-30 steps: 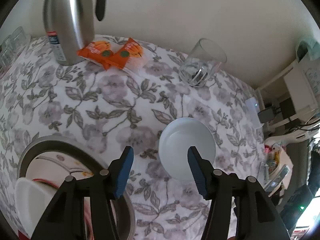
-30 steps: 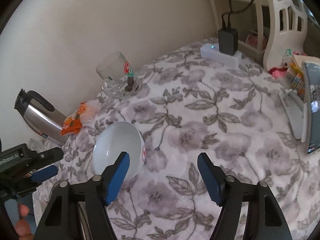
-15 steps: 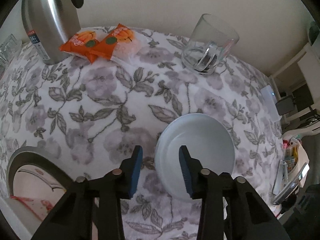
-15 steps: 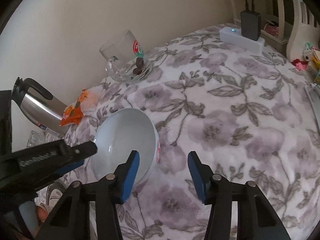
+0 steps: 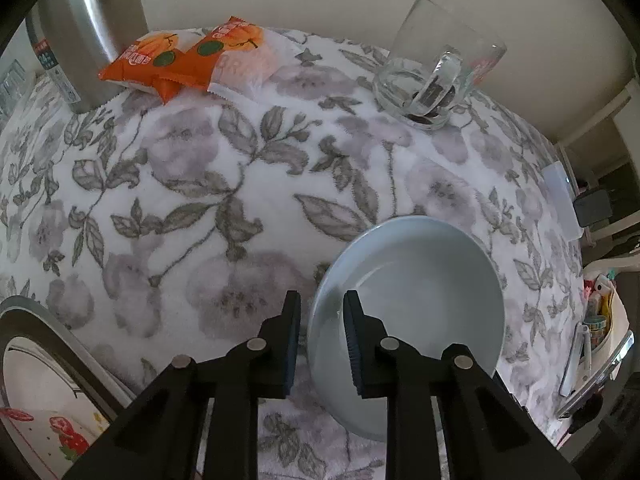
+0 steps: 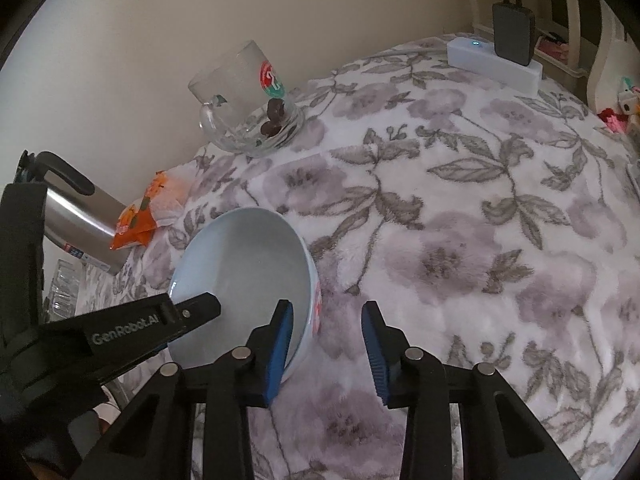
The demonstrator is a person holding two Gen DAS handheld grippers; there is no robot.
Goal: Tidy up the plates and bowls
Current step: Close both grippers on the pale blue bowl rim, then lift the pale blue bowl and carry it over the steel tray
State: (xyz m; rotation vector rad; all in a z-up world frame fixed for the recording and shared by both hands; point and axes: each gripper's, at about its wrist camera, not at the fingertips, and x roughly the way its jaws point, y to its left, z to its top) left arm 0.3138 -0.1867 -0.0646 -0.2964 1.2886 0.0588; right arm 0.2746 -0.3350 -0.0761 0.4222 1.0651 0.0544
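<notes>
The bowl (image 5: 416, 304), smooth, round, pale blue, sits on fuzzy flowered cloth (image 5: 208, 184). Both tongs are closing astride its rim: left tongs (image 5: 320, 332), right tongs (image 6: 326, 348), pads not yet pressing.

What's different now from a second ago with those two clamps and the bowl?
Both have dropped closer to the white bowl and their jaws are closing. The left gripper now straddles the bowl's near rim; the right gripper straddles the opposite rim, one finger inside. Neither visibly pinches it yet. The bowl, glass mug, snack packets and steel flask haven't moved.
</notes>
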